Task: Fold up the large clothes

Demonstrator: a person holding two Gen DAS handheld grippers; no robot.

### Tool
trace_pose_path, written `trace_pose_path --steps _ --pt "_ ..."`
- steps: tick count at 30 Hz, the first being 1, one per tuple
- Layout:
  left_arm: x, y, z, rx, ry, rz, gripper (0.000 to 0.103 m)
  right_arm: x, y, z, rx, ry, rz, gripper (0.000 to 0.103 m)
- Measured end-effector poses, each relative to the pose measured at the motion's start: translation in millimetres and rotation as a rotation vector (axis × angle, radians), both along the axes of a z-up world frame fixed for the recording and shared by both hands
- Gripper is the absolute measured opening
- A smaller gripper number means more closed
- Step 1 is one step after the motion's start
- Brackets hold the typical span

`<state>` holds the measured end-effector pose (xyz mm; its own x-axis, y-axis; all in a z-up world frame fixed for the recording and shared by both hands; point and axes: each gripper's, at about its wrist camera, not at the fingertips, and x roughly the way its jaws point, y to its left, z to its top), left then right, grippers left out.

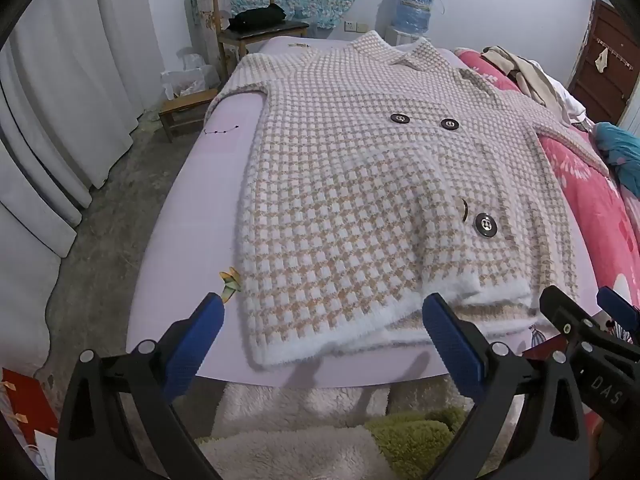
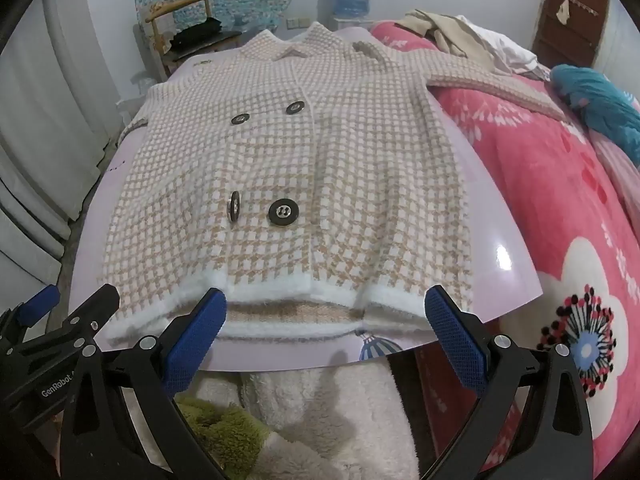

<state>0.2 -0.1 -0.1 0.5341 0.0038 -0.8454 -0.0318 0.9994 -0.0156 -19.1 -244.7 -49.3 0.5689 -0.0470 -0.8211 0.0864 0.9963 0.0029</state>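
Left wrist view: the coat (image 1: 360, 184) lies flat on the lilac surface (image 1: 192, 216). Left gripper (image 1: 322, 312) and right gripper (image 2: 326, 306) hover at the coat's hem, jaws wide apart, holding nothing.

A home bedroom: pink floral quilt (image 2: 560, 208) on the right, white curtains (image 1: 60, 100) on the left, a wooden chair (image 1: 248, 20) and water jug (image 1: 414, 8) at top.
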Motion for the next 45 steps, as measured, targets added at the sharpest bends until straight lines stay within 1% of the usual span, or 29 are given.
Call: trace_pose_path --steps 45 --pt "0.2 1.0 1.5 -0.011 0.001 -0.001 0.098 0.2 -1.7 7.9 -0.001 -0.001 -0.001 0.095"
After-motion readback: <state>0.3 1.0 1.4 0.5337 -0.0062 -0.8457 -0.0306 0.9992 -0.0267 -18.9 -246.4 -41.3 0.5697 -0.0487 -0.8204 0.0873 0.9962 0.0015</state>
